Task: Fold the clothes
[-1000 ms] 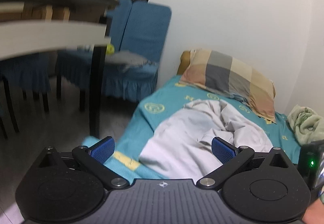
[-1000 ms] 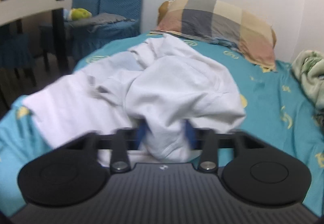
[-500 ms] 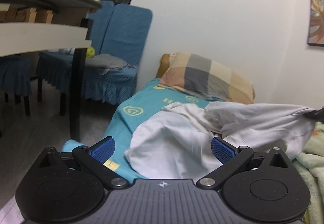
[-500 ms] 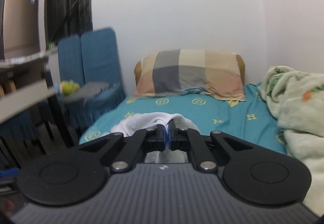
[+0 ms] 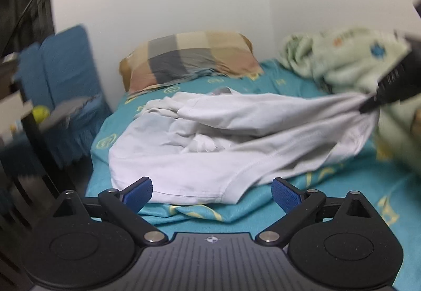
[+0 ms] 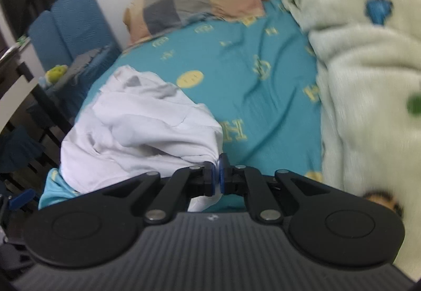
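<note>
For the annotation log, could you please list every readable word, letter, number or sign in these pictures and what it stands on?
"H": yellow letter printed on the teal bedsheet, just beyond the right gripper.
Other yellow round emblems and letter shapes on the sheet: too blurred to read.
Prints on the pale green blanket: pictures only, blurred.
White garment: no text visible.

My bed wears a teal sheet with yellow marks; on it lie a white garment, a checked pillow and a pale green blanket.
</note>
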Available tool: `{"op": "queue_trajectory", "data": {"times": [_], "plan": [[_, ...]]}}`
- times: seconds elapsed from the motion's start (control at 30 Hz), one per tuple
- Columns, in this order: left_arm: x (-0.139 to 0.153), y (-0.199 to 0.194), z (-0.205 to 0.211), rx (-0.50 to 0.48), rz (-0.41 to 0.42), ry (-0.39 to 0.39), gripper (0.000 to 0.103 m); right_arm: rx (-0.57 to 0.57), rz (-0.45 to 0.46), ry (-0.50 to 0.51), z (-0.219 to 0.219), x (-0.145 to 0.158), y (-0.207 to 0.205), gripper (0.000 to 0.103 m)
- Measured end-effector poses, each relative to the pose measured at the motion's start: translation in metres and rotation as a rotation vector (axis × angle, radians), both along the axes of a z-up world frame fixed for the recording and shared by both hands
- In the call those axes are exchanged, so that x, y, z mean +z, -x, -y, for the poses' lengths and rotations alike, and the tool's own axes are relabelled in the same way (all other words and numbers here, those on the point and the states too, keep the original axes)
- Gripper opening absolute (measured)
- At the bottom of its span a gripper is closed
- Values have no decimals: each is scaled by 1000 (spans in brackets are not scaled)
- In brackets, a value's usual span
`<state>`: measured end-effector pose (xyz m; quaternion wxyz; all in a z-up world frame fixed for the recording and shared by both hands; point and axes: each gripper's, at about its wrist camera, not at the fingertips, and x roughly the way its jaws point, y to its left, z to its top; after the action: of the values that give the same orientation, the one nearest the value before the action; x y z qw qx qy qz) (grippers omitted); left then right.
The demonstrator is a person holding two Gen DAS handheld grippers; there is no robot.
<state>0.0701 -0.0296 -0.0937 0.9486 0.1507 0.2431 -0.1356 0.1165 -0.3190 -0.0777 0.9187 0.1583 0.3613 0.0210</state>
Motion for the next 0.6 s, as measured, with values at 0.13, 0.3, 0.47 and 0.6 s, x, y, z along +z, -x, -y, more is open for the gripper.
{"op": "queue_trajectory", "data": {"times": [0.13,0.3,0.47,0.6], "plan": [[-17,-11,13,-4,1,-68,94,0,20,-44,-1,5,6,9],[-38,-31,24,9,-7,-117,84,-32,22,-39,0,9,6,21],[-58,-51,34,21,-9,-158,74,-54,-27,-4,3,-11,-8,27],[-61,-64,35,36,-8,-144,47,-69,-80,-16,2,-29,-23,28]]}}
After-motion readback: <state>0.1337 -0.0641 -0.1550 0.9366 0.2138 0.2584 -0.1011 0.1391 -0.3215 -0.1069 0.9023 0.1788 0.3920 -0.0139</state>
